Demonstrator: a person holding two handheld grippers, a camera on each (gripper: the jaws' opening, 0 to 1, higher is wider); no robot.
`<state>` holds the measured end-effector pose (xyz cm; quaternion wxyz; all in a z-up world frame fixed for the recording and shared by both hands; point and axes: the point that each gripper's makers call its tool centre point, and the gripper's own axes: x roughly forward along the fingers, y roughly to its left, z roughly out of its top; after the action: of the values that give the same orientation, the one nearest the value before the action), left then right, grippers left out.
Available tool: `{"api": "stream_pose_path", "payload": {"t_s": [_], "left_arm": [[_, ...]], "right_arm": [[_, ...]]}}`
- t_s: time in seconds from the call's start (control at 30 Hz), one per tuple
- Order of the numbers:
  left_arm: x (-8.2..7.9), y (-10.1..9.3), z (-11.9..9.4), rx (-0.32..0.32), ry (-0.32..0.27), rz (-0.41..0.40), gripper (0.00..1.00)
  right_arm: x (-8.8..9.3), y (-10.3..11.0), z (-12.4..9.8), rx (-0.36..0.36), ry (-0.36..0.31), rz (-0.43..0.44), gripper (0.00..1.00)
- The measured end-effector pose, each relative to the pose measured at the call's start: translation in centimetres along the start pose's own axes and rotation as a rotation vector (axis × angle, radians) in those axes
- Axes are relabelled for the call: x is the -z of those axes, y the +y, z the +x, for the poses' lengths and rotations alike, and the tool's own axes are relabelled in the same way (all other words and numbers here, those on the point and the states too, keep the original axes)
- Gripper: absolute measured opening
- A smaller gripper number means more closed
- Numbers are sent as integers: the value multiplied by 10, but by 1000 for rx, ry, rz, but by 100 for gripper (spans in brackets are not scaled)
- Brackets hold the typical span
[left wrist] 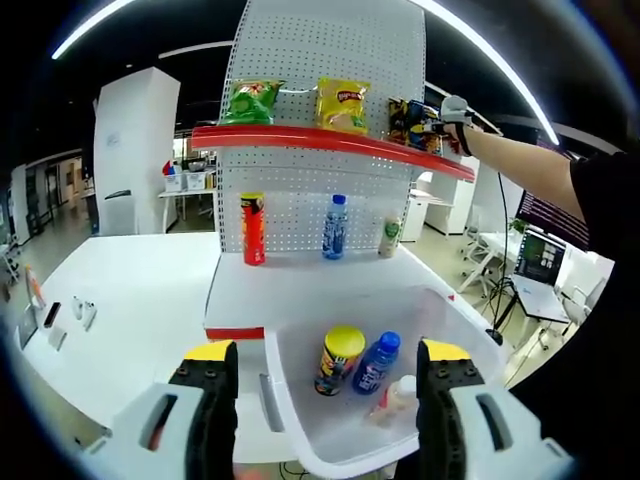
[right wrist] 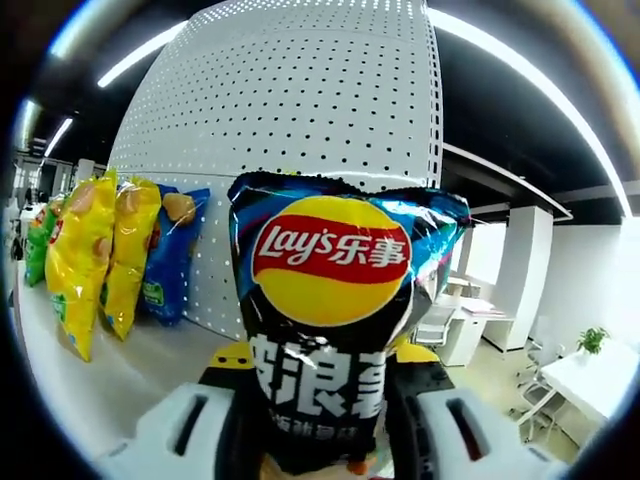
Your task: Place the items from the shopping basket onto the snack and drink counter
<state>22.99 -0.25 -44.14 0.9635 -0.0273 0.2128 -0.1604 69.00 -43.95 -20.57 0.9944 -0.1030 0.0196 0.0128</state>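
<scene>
Right gripper view: right gripper (right wrist: 325,400) clamps black chip bag (right wrist: 325,320) upright above top shelf (right wrist: 120,380) | left gripper (left wrist: 325,375) jaws apart, holding nothing, over basket (left wrist: 300,420).

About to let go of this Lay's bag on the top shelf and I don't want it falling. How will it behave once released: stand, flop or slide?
The Lay's bag, pinched in the right gripper, looks puffy and crinkled, so probably light and soft. It would likely tip unless leaned on the pegboard, as the yellow bags do. Its glossy film may slide on the smooth shelf.
</scene>
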Motion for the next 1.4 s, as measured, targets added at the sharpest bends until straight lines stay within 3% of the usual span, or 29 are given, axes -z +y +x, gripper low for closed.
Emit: {"api": "stream_pose_path", "payload": {"t_s": [0.57, 1.4], "left_arm": [[0, -8, 3, 22, 2, 10, 72], [-9, -23, 19, 109, -3, 48, 72]], "right_arm": [[-16, 10, -21, -48, -64, 26, 63], [-32, -10, -58, -54, -119, 10, 61]]}}
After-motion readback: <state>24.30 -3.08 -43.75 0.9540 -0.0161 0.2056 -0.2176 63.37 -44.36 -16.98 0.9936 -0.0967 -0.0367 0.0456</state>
